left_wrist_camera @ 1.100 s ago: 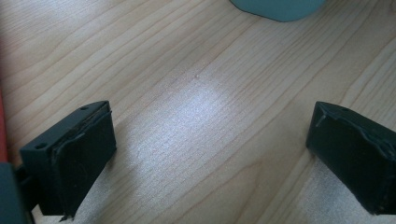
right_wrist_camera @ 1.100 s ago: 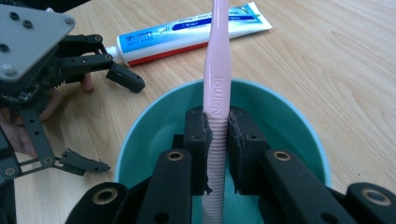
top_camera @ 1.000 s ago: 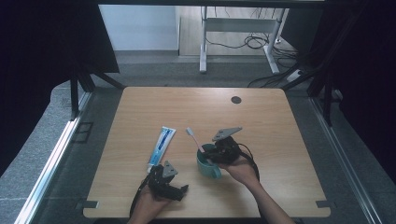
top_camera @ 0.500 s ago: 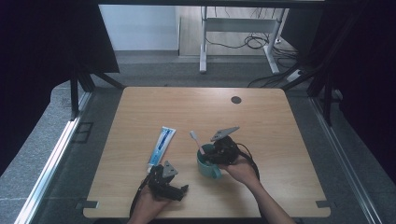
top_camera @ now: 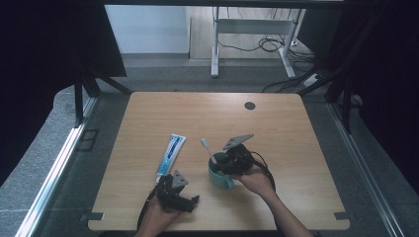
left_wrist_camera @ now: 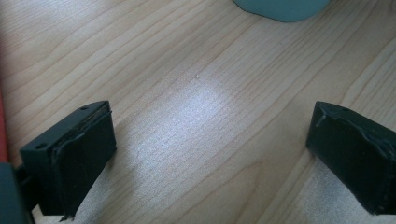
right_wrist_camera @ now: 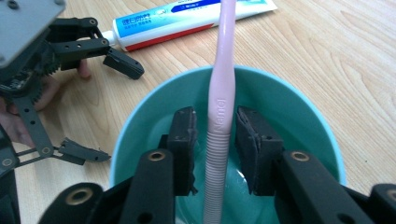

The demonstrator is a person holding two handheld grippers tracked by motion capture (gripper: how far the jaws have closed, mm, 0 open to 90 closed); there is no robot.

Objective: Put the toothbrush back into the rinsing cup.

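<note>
**Right hand-held gripper slack around toothbrush in cup**

The right hand-held gripper (right_wrist_camera: 215, 140) reaches down into the teal cup (right_wrist_camera: 299, 100), its jaws either side of the pink toothbrush (right_wrist_camera: 219, 107) — they have just been opening, and a thin gap shows on each side of the handle, so the brush is released rather than clamped. The toothbrush stands in the cup and leans out over the rim toward the toothpaste (right_wrist_camera: 196, 14), its head up in the air in the high view (top_camera: 204, 143). The cup (top_camera: 216, 178) sits on the bench (top_camera: 276, 128) near the front edge.

The left hand-held gripper (top_camera: 193, 201) rests low on the bench just beside the cup, jaws spread wide over bare wood — holding nothing. The toothpaste (top_camera: 170, 155) lies flat behind it.
</note>
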